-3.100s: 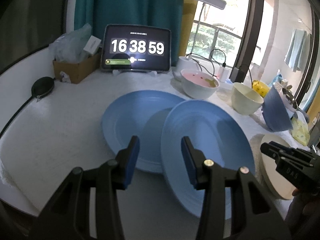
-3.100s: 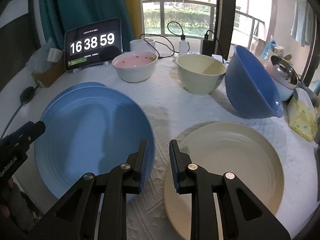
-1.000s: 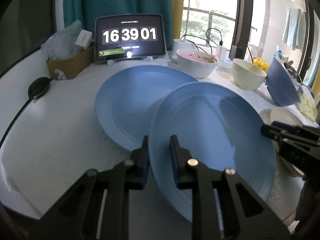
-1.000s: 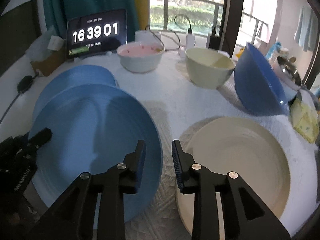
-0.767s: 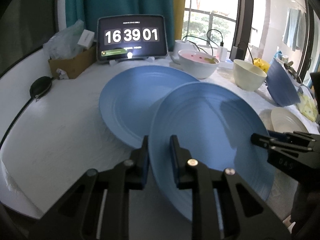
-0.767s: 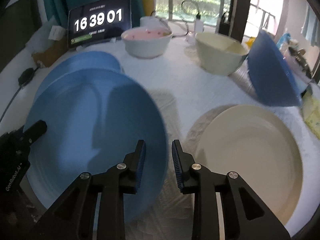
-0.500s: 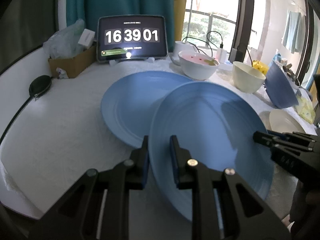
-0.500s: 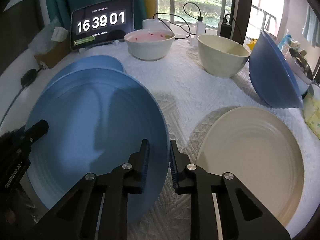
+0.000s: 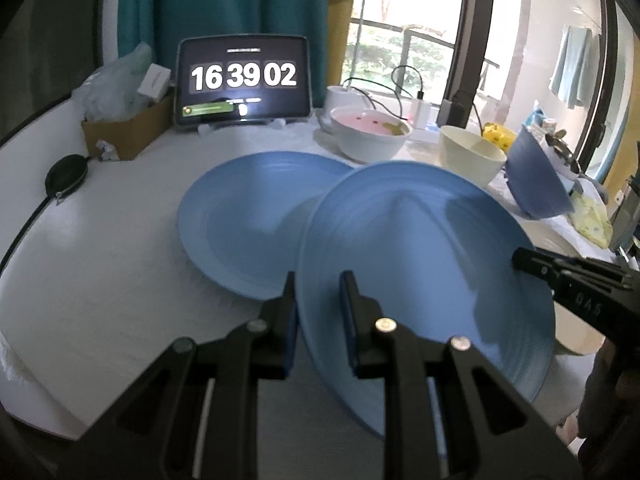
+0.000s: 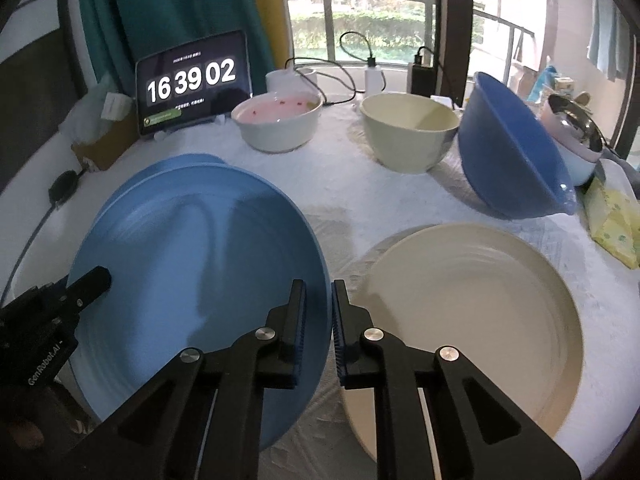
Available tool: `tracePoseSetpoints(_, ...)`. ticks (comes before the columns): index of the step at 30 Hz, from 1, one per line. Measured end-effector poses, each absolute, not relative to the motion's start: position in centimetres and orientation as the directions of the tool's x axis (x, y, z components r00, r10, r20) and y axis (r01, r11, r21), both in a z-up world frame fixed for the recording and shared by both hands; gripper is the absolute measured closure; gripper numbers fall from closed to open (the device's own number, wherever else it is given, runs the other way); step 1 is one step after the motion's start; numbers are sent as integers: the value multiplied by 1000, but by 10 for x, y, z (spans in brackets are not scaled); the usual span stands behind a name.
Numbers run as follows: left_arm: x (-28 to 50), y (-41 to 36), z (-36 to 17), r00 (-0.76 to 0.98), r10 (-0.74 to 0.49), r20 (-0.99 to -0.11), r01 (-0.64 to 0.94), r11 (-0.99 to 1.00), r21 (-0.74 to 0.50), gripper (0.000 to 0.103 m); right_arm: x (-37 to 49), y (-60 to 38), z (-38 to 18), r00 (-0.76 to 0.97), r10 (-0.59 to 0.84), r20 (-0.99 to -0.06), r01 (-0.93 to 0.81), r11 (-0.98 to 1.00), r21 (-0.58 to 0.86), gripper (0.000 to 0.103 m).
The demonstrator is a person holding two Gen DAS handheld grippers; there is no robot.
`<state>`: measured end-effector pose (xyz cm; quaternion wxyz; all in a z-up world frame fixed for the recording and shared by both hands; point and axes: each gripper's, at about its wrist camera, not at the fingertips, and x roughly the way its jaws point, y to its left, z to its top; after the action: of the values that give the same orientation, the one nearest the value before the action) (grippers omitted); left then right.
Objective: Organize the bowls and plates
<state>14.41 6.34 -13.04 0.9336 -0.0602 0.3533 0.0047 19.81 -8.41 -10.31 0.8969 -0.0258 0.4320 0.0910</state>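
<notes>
Both our grippers clamp one blue plate (image 9: 420, 248): our left gripper (image 9: 318, 280) grips its near rim, our right gripper (image 10: 318, 284) is closing on the opposite rim. It tilts above a second blue plate (image 9: 244, 216). Behind, the pink-lined bowl (image 10: 276, 120) holds specks; the cream bowl (image 10: 408, 136) looks bare.

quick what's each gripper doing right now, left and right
Left gripper: shut on the near rim of the lifted blue plate.
Right gripper: jaws closing on the same plate's opposite rim, pads on it.
</notes>
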Motion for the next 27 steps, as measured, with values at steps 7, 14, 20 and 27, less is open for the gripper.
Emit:
tracePoseSetpoints(7, 143, 47, -125, 744, -63, -665, -14, 994, -110, 82, 193, -103, -95, 633, 141, -761, -157, 986, 53, 89)
tracePoseSetpoints(14, 142, 24, -121, 739, -84, -668, 27, 995, -96, 82, 186, -127, -90, 649, 135, -749, -122, 990, 72, 89)
tracePoseSetpoints(20, 141, 4, -119, 729, -98, -678, 57, 995, -83, 82, 180, -149, -89, 654, 126, -746, -91, 992, 88, 89)
tracePoseSetpoints(27, 141, -19, -117, 717, -110, -688, 90, 994, -65, 82, 172, -172, -88, 662, 119, -740, -59, 992, 107, 89)
